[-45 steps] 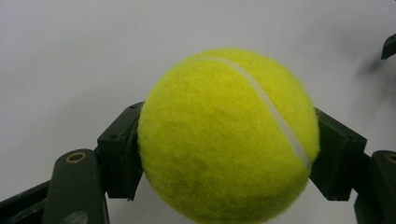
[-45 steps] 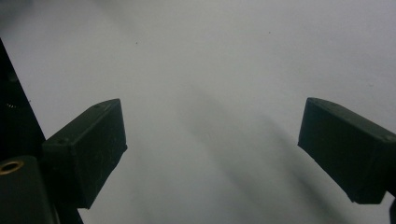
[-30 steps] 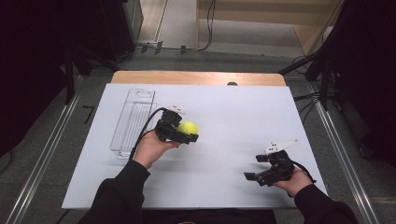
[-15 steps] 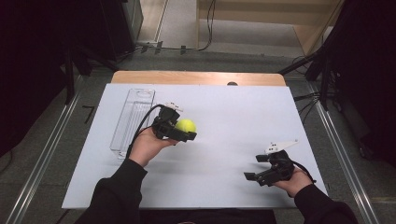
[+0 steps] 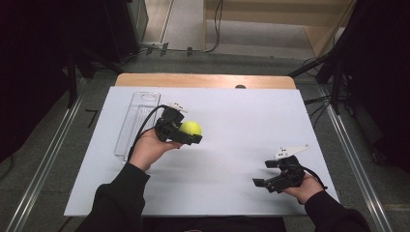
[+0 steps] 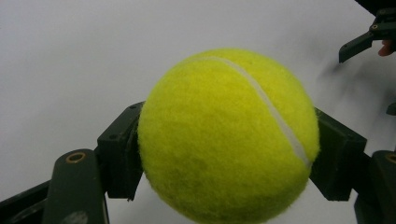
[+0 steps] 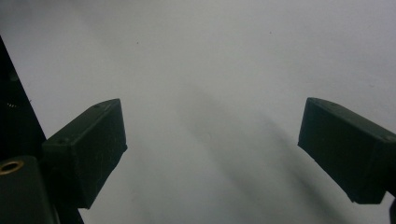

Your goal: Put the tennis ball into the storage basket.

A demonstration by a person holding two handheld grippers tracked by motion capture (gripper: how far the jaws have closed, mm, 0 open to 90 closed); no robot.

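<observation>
Change since a second ago: the left gripper (image 5: pixel 186 133) with its ball sits slightly farther toward the clear container; the right gripper (image 5: pixel 273 174) stays where it was, near the table's right front.

Table (image 5: pixel 241 116): one, with a pale grey-white top and a bare wooden strip along the far edge.

Clear container (image 5: pixel 138 121): one, long and narrow, transparent, lying lengthwise at the left of the table, just beside the left hand (image 5: pixel 147 147). It looks empty, though its clear walls make this hard to confirm.

Grippers: two. The left one is clamped on the ball, a black jaw pressed against each side of it in the left gripper view. The right one holds nothing, its jaws spread wide over bare table in the right gripper view.

Tennis ball (image 6: pixel 226 135): one, yellow-green with a white seam, held above the table just right of the container.

Progress, as judged: the pick-up is done, the ball is lifted clear. If the container is its destination, what is left is the carry across, the lowering in and the release. The right gripper has no part in the work at present.
</observation>
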